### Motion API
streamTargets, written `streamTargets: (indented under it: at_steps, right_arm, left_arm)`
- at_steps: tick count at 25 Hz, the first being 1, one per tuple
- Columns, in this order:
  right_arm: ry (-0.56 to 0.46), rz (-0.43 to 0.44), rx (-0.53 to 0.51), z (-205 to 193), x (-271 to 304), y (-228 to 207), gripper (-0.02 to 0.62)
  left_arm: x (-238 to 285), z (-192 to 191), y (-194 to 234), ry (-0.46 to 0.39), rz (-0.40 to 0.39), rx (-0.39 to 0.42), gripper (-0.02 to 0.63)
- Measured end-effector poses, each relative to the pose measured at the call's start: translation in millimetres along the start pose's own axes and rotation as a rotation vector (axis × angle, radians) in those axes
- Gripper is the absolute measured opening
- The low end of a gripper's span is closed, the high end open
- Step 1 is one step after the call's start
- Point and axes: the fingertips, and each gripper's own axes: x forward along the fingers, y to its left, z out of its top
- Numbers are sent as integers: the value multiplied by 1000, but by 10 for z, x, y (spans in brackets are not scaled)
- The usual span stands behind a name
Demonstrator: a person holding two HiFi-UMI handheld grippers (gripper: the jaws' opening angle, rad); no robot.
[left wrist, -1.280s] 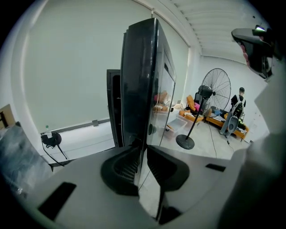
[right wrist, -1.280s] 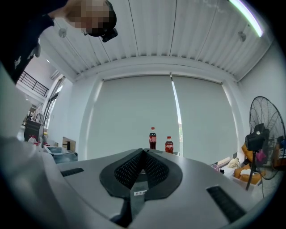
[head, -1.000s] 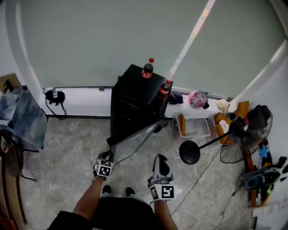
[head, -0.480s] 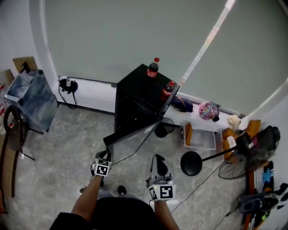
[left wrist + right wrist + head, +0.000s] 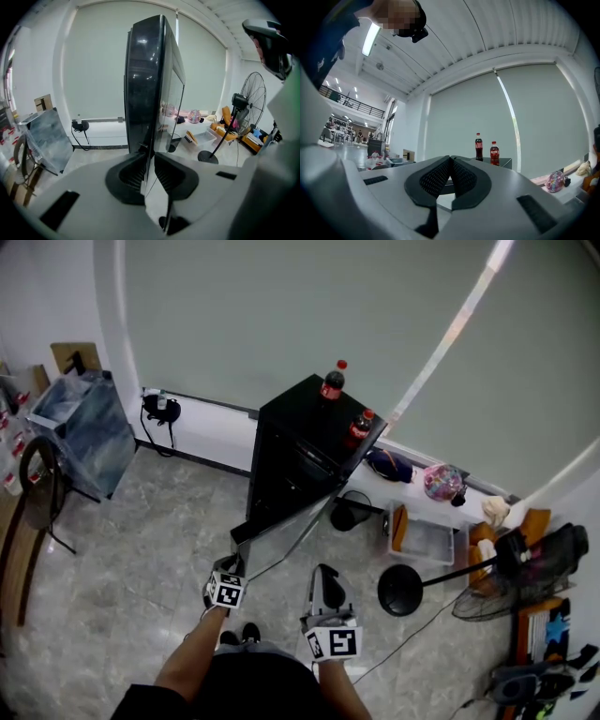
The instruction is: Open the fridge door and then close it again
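left gripper [image 5: 149, 163] swung with fridge door [image 5: 281, 532], clamped on its edge | right gripper [image 5: 450, 169] level, jaws together, empty

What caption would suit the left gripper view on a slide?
Left gripper closed on the edge of the black-framed glass fridge door, black pedestal fan at right.

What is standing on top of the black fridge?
Two cola bottles with red caps stand upright on the fridge, a little apart. Nothing else shows on its top. Only the small spots right under the bottles are covered.
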Motion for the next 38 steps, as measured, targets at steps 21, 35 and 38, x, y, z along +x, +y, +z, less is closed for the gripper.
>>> streamTargets:
  at_steps: [21,35,38]
  right_arm:
    - [-4,189,-8,101,-254,-155,8]
    - [-41,326,36,106,-351,-494,8]
    - [-48,337,39,129,-373,-549,8]
  left_arm:
    - [-132,-170,-530,-12,120,-122,58]
    - [-240,-303,-1060,-22,217,-211,58]
    - [-253,-317,-1135,-23,228,-219,58]
